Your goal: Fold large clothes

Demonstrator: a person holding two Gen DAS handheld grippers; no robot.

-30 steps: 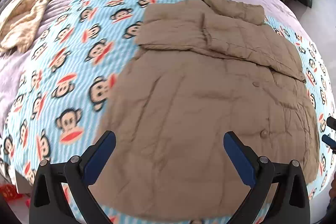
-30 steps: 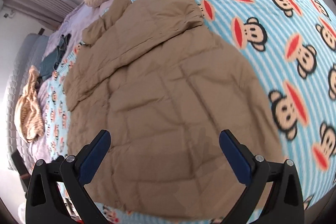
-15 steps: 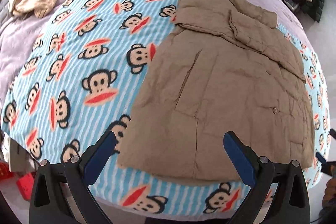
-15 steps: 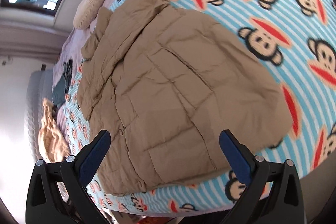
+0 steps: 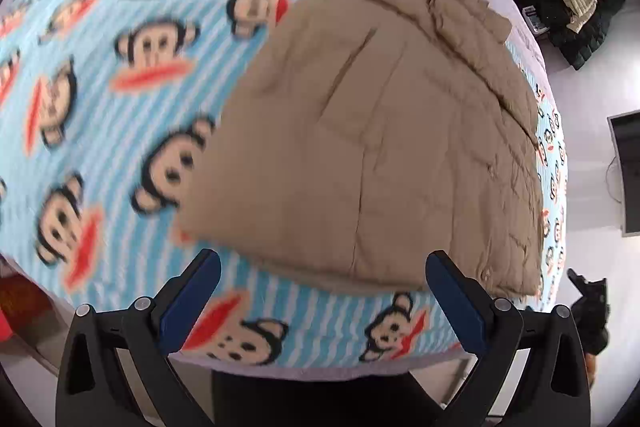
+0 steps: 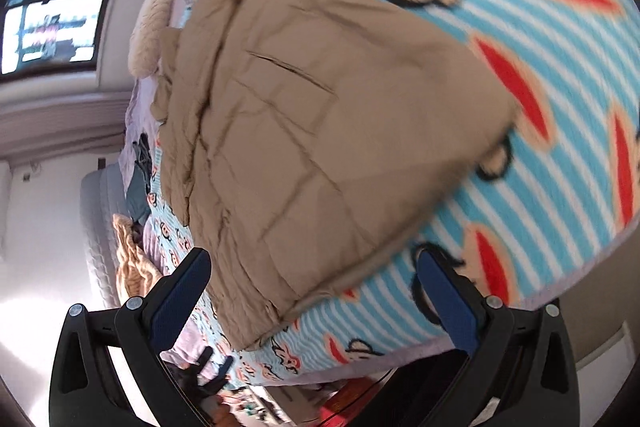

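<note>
**Backed off the jacket, both hands empty**

The jacket [image 5: 372,131] lies flat on the blanket [image 5: 120,131], its hem edge just ahead of my left gripper [image 5: 322,301] and, in the other view, its lower corner running down between the fingers of my right gripper [image 6: 312,299]. A second ago the tan cloth filled the space between both sets of jaws; now a strip of blanket and the bed edge sit between my left jaws and the hem, and floor shows below both grippers. So I have pulled both hands back and tilted them outward. Both pairs of jaws stand wide apart with nothing in them, and the jacket has kept its shape, sleeves folded across the upper half. I judge the sleeve folds done and the next fold, hem toward collar, not yet begun; I seem to be resetting for the two hem corners.

The jacket is a puffy quilted shell, matte tan, stitched into soft panels, with a slit pocket and small snap buttons along the far edge from my left jaws. It will be springy and likely to puff back open. The blanket is fleecy, pale blue stripes with monkey faces, which are blurred in both views. Beyond the collar, far ahead of the jaws, sits a cream knitted pillow [image 6: 150,31]. Left of my right jaws lie a beige garment [image 6: 132,259] and a dark one [image 6: 138,183]
</note>
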